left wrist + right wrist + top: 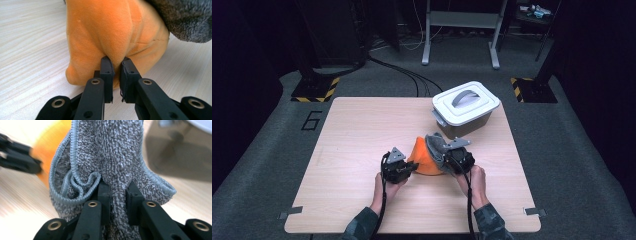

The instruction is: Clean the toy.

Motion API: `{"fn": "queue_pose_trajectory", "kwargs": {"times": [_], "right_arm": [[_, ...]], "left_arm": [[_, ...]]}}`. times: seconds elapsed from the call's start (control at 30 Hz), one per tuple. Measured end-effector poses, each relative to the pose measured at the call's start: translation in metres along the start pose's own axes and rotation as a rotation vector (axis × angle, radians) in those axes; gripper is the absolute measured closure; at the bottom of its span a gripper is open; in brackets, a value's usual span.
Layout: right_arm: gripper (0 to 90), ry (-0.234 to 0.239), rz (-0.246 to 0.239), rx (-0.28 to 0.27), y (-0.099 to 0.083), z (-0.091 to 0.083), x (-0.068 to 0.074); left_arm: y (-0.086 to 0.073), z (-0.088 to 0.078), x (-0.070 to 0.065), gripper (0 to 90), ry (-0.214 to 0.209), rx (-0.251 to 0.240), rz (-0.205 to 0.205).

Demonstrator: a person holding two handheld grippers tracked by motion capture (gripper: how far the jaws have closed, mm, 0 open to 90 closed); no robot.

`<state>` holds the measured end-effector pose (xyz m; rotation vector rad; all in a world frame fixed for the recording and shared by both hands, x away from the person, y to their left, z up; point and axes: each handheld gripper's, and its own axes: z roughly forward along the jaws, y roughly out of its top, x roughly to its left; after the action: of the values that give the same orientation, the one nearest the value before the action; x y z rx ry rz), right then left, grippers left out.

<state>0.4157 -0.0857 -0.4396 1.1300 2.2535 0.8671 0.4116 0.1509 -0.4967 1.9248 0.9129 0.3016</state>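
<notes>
Your left gripper (117,65) is clamped on a fold of the orange cloth (110,32), which rests on the table (362,130) beside the lidded box (466,107). Your right gripper (117,190) pinches the grey towel (112,150) (bunched, with a ribbed hem) lying against the orange one.

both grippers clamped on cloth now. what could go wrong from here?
1. The left hand-held gripper pinches only a small fold of the orange cloth; a pull could slip it free.
2. The right hand-held gripper grips bunched grey towel lying against the orange cloth, so pulling apart may drag both.
3. The lidded white box stands close behind; a swing could knock it.
</notes>
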Motion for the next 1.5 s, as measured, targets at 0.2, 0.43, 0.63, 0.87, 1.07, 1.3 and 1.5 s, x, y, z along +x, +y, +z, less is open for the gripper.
{"fn": "queue_pose_trajectory", "kwargs": {"times": [0.2,0.43,0.63,0.87,1.07,1.3,1.5], "right_arm": [[77.6,-0.035,0.031,0.044,-0.018,0.004,-0.014],[77.4,-0.039,0.042,0.04,-0.023,0.002,-0.019],[77.2,-0.025,0.01,-0.031,-0.005,-0.017,-0.009],[77.1,0.012,-0.087,-0.044,0.024,-0.016,0.022],[77.4,0.013,-0.065,-0.009,0.019,0.004,0.019],[77.4,0.013,-0.073,-0.008,0.019,0.007,0.015],[77.4,0.016,-0.058,-0.012,0.019,0.01,0.014]], "left_arm": [[-0.001,-0.001,0.001,81.5,-0.006,-0.002,-0.002],[-0.002,-0.002,0.001,81.5,-0.01,-0.008,-0.002],[-0.003,-0.003,0.001,81.5,-0.008,-0.009,-0.002],[-0.003,-0.004,0.0,81.3,-0.01,-0.006,0.006],[-0.001,-0.005,0.001,73.3,-0.009,-0.001,0.032],[0.002,0.0,-0.004,44.5,0.021,0.031,0.08],[0.002,0.006,-0.004,63.4,0.026,0.034,0.12]]}}
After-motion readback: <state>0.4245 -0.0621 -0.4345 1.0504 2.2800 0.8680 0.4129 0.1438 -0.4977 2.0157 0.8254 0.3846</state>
